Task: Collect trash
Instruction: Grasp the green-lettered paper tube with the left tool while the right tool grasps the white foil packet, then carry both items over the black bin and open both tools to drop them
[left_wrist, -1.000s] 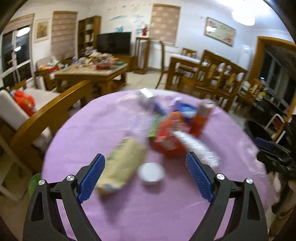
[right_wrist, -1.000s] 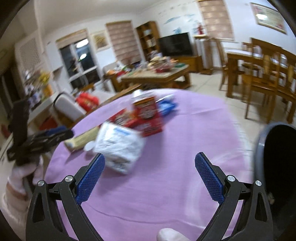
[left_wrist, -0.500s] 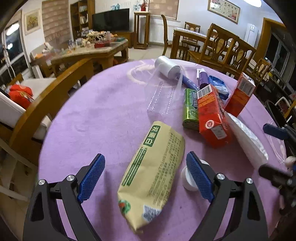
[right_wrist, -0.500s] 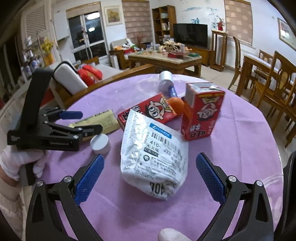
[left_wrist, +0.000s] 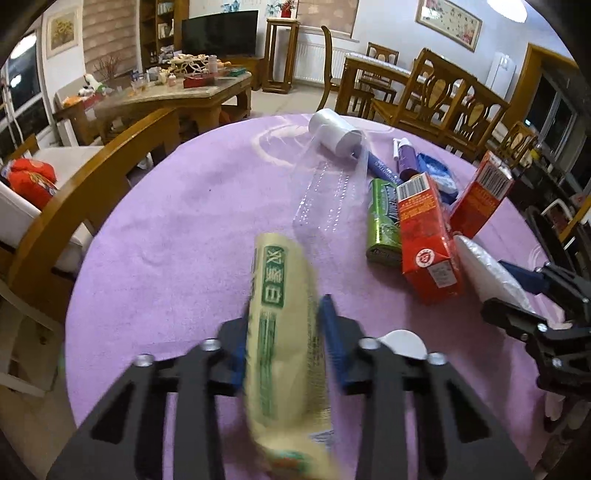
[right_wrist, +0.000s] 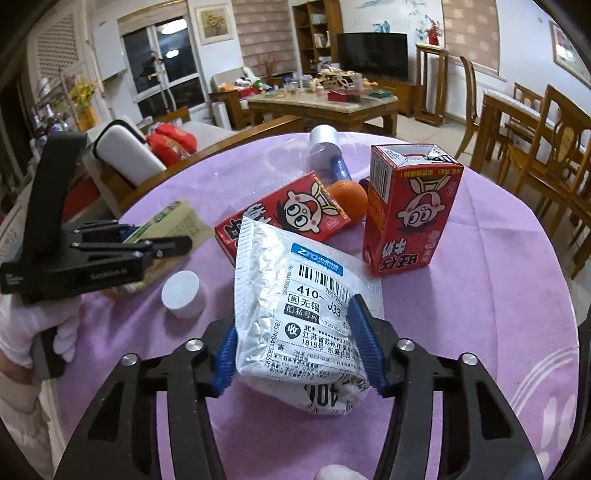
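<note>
My left gripper (left_wrist: 286, 332) is shut on a yellow-green snack packet (left_wrist: 282, 317), which stands tilted up between the pads; it shows from the side in the right wrist view (right_wrist: 166, 225). My right gripper (right_wrist: 295, 343) is shut on a silver courier bag (right_wrist: 299, 310) with a printed label. Other trash lies on the purple table (left_wrist: 177, 229): a lying red carton (right_wrist: 284, 218), an upright red carton (right_wrist: 410, 206), a green can (left_wrist: 384, 221), a clear bottle (left_wrist: 332, 181) and a white cap (right_wrist: 183, 293).
An orange (right_wrist: 349, 199) sits behind the lying carton. A blue wrapper (left_wrist: 434, 173) and a purple tube (left_wrist: 406, 158) lie at the far side. A wooden chair (left_wrist: 92, 184) stands at the table's left edge. A dark bin edge shows at right (left_wrist: 554, 236).
Both grippers were open half a second ago. The left has closed on the snack packet and tipped it up; the right has moved forward and closed on the courier bag.
</note>
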